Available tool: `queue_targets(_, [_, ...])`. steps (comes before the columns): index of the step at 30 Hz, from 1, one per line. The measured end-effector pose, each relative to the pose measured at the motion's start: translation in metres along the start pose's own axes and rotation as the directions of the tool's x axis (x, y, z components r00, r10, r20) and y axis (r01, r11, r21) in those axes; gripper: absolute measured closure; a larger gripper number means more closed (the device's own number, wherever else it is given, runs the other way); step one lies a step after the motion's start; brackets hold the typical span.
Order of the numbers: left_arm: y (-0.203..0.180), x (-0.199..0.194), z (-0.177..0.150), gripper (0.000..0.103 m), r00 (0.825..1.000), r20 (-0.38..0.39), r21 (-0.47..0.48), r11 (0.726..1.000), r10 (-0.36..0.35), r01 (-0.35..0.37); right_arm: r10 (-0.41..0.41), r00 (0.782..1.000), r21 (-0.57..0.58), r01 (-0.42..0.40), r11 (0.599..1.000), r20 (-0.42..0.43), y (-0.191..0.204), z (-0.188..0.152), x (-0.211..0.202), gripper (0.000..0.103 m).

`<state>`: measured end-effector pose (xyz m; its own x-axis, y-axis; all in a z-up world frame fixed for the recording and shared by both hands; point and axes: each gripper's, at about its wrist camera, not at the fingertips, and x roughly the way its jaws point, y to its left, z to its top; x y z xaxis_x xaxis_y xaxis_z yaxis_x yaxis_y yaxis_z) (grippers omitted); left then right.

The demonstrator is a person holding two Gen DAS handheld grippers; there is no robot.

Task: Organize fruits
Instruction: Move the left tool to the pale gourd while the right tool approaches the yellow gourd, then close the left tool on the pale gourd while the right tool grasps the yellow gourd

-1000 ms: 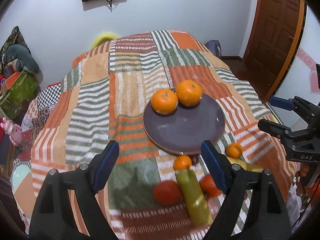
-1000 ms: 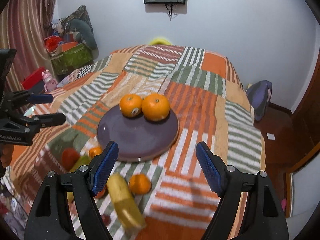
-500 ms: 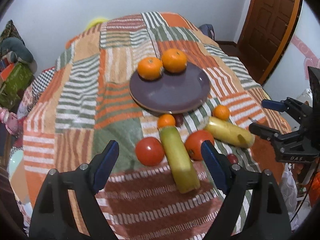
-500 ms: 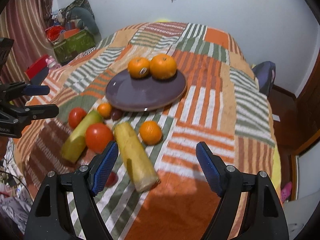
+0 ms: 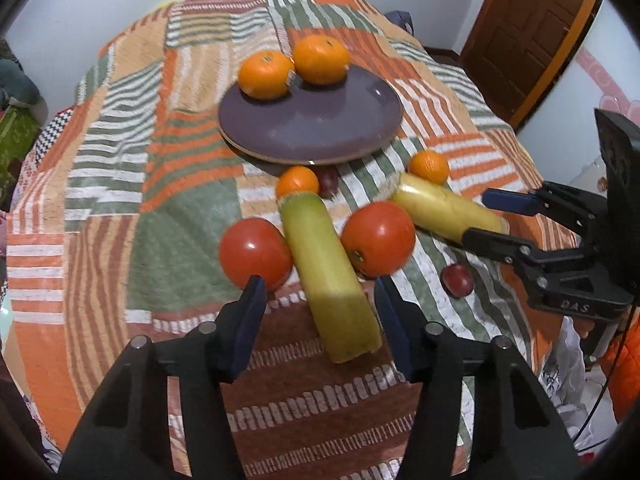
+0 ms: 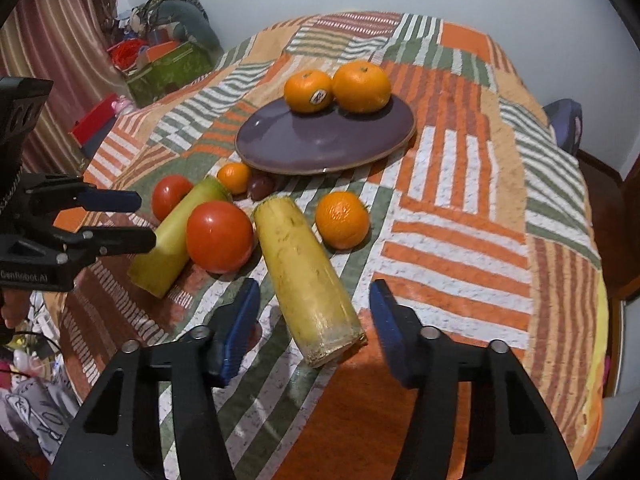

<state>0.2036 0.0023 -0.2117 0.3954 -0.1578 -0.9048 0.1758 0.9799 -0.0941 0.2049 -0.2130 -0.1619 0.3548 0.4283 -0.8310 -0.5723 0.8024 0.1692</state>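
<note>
Between the blue pads of the left gripper (image 5: pixel 318 300) lies the near end of a long green-yellow cylinder of fruit (image 5: pixel 326 276) — jaws just narrowed, not yet pressing it. The right gripper (image 6: pixel 314 312) likewise straddles the cut end of a long yellow cylinder of fruit (image 6: pixel 306 280), its jaws just closing, still unclenched. Two red tomatoes (image 5: pixel 256 252) flank the green piece. Beyond, on the striped patchwork cloth (image 6: pixel 460 240), a round purple plate (image 6: pixel 320 140) carries two oranges (image 6: pixel 362 86).

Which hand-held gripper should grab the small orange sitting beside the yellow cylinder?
Right hand-held gripper: the small orange lies just ahead of it, past the yellow cylinder. The left hand-held gripper is farther off, straddling the greenish cylinder.
</note>
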Motion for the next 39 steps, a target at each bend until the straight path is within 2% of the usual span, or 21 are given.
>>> queue_targets(4, [-0.004,0.014,-0.001,0.056,0.999,-0.032,0.007,1.0,0.002,-0.002,-0.009,1.0,-0.005,0.008,1.0,-0.015,0.0,-0.002,0.008,0.059])
queue_targets(13, [-0.006,0.034,-0.004,0.059,0.997,-0.071,-0.013,1.0,-0.027,0.027,0.013,1.0,-0.002,-0.013,1.0,-0.029,-0.003,-0.003,0.012,0.059])
queue_targets(23, [0.001,0.018,-0.02,0.067,0.998,-0.068,0.022,1.0,-0.003,0.005,0.033,0.998,0.013,-0.032,0.999,-0.057,-0.011,-0.019,-0.005,0.065])
queue_targets(31, [0.009,0.001,-0.05,0.068,0.996,-0.092,0.066,0.998,0.006,0.0,0.005,0.996,-0.004,-0.005,1.0,-0.085,-0.01,-0.045,-0.026,0.068])
queue_targets(37, [0.012,0.001,-0.047,0.068,0.995,-0.097,0.044,0.999,-0.006,0.01,0.012,0.995,0.024,-0.01,1.0,-0.096,-0.012,-0.042,-0.029,0.068])
queue_targets(39, [0.012,0.002,-0.043,0.068,0.996,-0.09,0.041,0.999,-0.005,0.009,0.025,0.997,0.046,-0.022,0.999,-0.075,-0.015,-0.035,-0.03,0.067])
